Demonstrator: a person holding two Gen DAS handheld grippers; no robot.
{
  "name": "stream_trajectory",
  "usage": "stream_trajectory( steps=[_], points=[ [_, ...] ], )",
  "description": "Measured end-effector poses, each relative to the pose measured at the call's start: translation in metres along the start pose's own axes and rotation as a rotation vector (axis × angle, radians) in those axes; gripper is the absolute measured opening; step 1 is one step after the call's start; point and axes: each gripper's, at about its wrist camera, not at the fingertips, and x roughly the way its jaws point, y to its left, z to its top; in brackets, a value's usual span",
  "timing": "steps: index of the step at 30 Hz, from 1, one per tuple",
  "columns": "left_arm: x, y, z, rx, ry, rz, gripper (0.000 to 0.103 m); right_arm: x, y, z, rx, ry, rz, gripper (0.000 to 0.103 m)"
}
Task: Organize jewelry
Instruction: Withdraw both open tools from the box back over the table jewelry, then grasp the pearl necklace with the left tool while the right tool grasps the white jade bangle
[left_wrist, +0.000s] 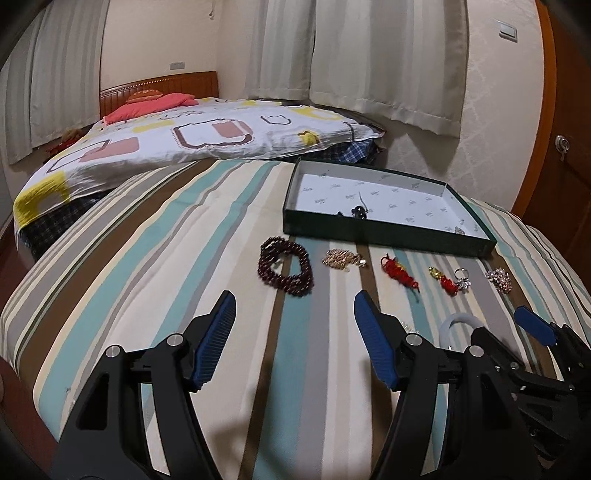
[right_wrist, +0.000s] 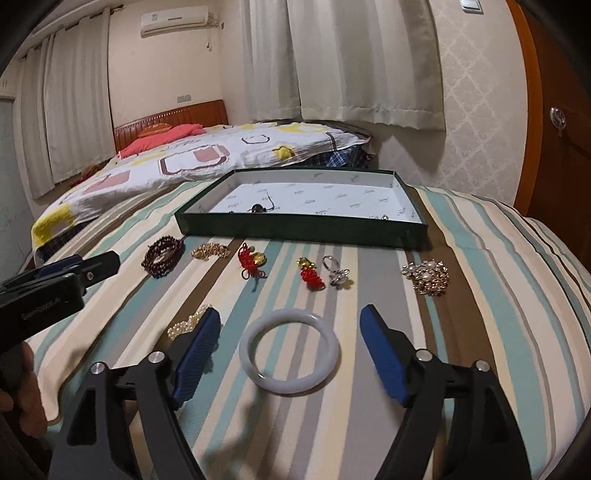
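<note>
1. Left claw (left_wrist: 294, 308) stands open and empty over the striped bedcover (left_wrist: 147, 258), its blue pads short of the dark red bead bracelet (left_wrist: 286, 269), which lies just ahead.
2. Next along the row lie a small gold chain heap (left_wrist: 341, 259), a red knotted cord charm (left_wrist: 400, 275), a second red charm with a gold bead (left_wrist: 443, 278), a silver ring with stones (left_wrist: 461, 278) and a pearl and gold brooch (left_wrist: 499, 279).
3. Behind them sits the shallow dark green cardboard box (left_wrist: 369, 230), already holding a dark bead piece (left_wrist: 359, 212).
4. Right claw (right_wrist: 290, 321) is also open, nothing gripped; the pale white jade bangle (right_wrist: 290, 352) lies flat between its pads, touching neither.
5. Risk, as I judge it: the hard, smooth bangle could squirt out of a pinch across its rim, or the soft bedding could let it tilt.
6. A clear bead strand (right_wrist: 186, 323) lies just beside the left pad and might get snagged.
</note>
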Motion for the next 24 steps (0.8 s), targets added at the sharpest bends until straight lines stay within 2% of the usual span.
stream_trajectory(
  steps=[8, 14, 16, 24],
  points=[
    [-0.001, -0.005, -0.006, 0.007, 0.004, -0.013, 0.066, 0.016, 0.0, -0.005, 0.003, 0.077, -0.038, 0.08],
    [0.002, -0.01, -0.011, 0.008, 0.025, -0.027, 0.067, 0.026, -0.001, -0.009, 0.009, 0.141, -0.033, 0.081],
    [0.003, -0.012, -0.012, 0.007, 0.029, -0.036, 0.072, 0.027, -0.002, -0.009, 0.016, 0.149, -0.013, 0.069],
    [0.005, -0.033, -0.015, 0.041, 0.051, -0.09, 0.073, 0.015, -0.016, -0.008, 0.059, 0.139, -0.01, 0.068]
  ],
)
